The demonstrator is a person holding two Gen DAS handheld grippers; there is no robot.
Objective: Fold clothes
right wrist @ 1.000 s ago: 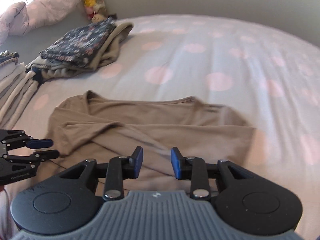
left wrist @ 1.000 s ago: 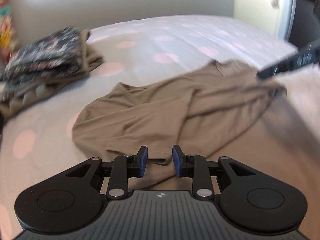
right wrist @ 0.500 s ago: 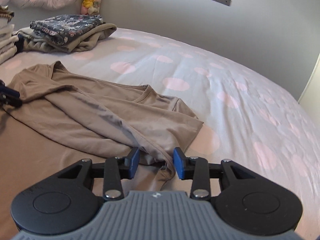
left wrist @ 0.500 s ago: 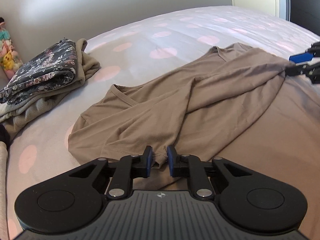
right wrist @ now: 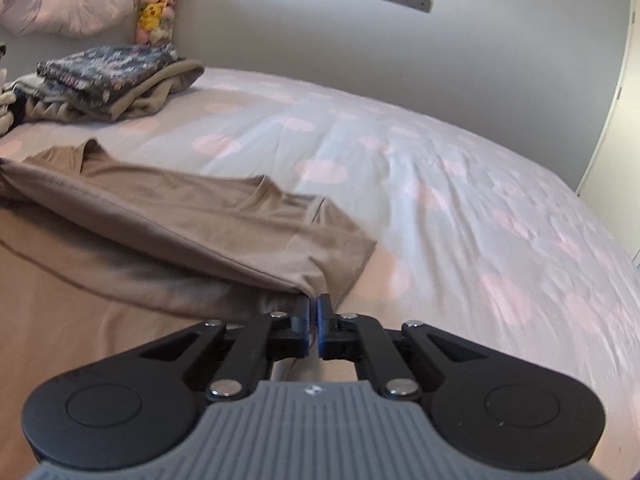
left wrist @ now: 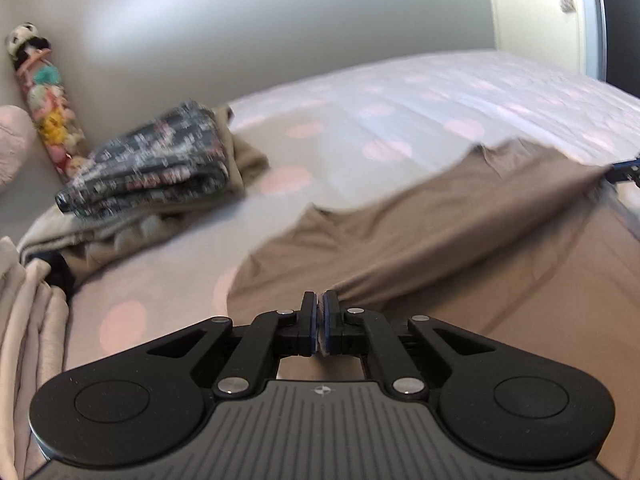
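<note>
Left gripper [left wrist: 320, 312] and right gripper [right wrist: 314, 314] are each clamped on an edge of the brown shirt [right wrist: 192, 216], which is stretched between them across the near side of the dotted bed [right wrist: 440, 184]; folded clothes [left wrist: 160, 164] are stacked at its far left corner.

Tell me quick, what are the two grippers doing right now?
Left gripper: closed, pinching an edge of the brown shirt.
Right gripper: closed, pinching the shirt's other end.

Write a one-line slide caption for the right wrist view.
Right gripper shut on the edge of a brown shirt spread on a dotted bedspread.
</note>
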